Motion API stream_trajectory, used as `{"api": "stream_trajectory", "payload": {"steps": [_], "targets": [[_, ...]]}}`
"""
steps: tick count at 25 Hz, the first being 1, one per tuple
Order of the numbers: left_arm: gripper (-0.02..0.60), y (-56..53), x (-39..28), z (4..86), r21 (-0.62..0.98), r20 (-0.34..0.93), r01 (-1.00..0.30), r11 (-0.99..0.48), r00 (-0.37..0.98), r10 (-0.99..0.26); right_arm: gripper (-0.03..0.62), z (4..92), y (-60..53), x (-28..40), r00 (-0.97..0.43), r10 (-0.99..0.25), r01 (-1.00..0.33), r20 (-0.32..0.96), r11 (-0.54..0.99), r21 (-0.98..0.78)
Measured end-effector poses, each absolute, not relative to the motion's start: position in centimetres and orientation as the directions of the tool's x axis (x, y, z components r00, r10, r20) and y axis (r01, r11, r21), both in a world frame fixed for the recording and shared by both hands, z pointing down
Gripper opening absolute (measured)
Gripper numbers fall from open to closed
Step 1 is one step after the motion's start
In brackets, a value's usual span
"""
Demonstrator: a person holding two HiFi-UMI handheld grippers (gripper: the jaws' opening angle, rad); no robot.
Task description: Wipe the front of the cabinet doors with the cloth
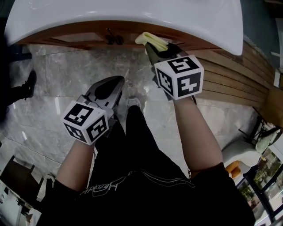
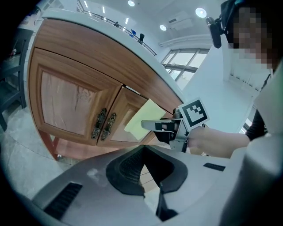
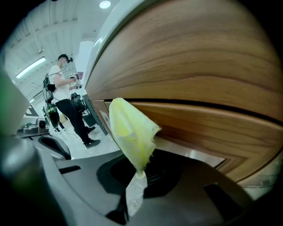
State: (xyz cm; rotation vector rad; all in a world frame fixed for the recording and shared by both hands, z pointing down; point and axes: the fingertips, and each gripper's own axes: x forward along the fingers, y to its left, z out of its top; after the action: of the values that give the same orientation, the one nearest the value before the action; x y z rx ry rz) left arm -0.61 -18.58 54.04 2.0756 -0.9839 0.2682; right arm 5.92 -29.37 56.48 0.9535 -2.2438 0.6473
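The wooden cabinet doors [image 2: 75, 103] stand under a white countertop [image 1: 132, 13], with two ornate metal handles [image 2: 104, 125] where they meet. A pale yellow cloth [image 3: 130, 130] is pinched in my right gripper [image 3: 139, 170] and lies against the right door's upper part; the head view shows the cloth [image 1: 151, 39] just right of the handles [image 1: 115, 39]. The left gripper view shows the right gripper [image 2: 164, 126] holding the cloth [image 2: 141, 120] flat on the door. My left gripper [image 1: 118, 80] hangs back from the cabinet above the floor, shut and holding nothing.
Grey marble floor [image 1: 66, 70] runs in front of the cabinet. The cabinet's slatted wooden side [image 1: 239, 75] curves away to the right. A white chair [image 1: 241, 154] stands at the right. My shoe [image 1: 133, 102] is near the doors. Another person [image 3: 66, 97] stands far off.
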Motion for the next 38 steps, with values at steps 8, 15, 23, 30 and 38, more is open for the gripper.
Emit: {"api": "stream_trajectory", "payload": {"steps": [8,15,23,30,38], "targets": [[0.006,-18.4,2.5,54.3,0.595,0.487,-0.695,-0.403,0.711,-0.507,0.04,56.4,-29.5,10.0,-0.521,-0.502,-0.802,0.691,0.565,-0.194],[0.006,-18.5,3.4,55.5,0.596,0.505,-0.69,-0.411,0.72,-0.476,0.04,56.2,-29.7,12.9,-0.501,-0.537,-0.828,0.679,0.525,-0.196],[0.006,-18.7,5.2,56.4,0.6,0.509,-0.672,-0.435,0.74,-0.44,0.04,55.9,-29.8,17.2,-0.444,-0.597,-0.874,0.668,0.452,-0.177],[0.006,-18.2,6.7,57.0,0.601,0.521,-0.665,-0.443,0.747,-0.414,0.04,56.7,-29.1,21.9,-0.381,-0.617,-0.911,0.689,0.377,-0.166],[0.006,-18.2,6.6,57.5,0.609,0.522,-0.673,-0.42,0.738,-0.427,0.04,57.3,-28.2,23.5,-0.356,-0.618,-0.924,0.701,0.344,-0.167]]}}
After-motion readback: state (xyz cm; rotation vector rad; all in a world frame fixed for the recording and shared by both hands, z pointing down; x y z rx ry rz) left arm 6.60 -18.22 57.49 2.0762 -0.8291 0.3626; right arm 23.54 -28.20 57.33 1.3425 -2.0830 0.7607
